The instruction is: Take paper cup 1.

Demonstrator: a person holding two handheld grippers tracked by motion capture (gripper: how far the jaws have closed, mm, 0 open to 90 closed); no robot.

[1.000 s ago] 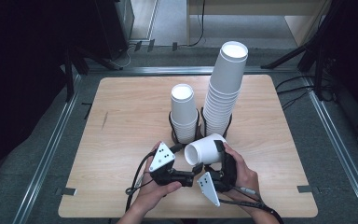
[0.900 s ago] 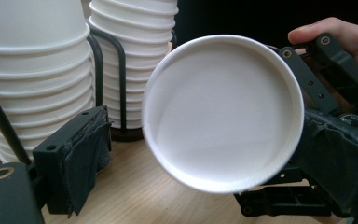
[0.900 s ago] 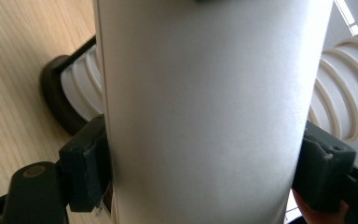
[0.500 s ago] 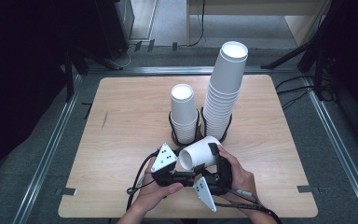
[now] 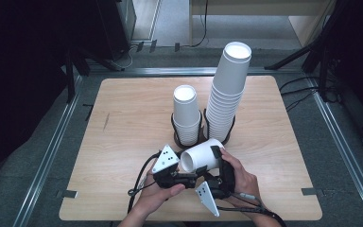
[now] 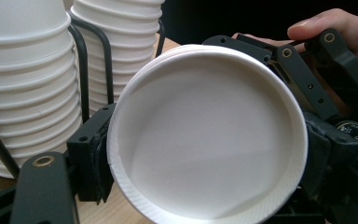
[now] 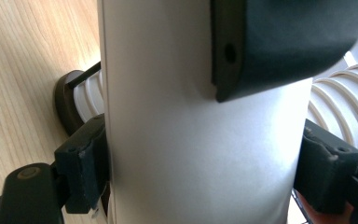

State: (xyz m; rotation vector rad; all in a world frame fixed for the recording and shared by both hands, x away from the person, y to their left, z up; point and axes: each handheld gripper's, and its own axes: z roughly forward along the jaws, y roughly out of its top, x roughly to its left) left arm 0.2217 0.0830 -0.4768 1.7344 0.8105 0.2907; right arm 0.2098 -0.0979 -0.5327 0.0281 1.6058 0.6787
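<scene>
Wooden desk (image 5: 123, 123), lower centre: both tools clamp one cup (image 5: 202, 154), left tool (image 5: 189, 178) just closed, right tool (image 5: 219, 166) easing; stacking remains.

- Short cup stack (image 5: 186, 113) in a wire holder, just beyond the tongs.
- Tall cup stack (image 5: 228, 85) in its own holder, beside it, farther right.
- Wooden table (image 5: 123, 123) beneath.

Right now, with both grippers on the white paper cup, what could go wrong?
1. The paper cup is thin; the left gripper, whose jaws have just been closing on its rim, may crush it.
2. The right gripper has just been opening, so the cup could slip.
3. The tall stack stands close; a bump could topple it.
</scene>
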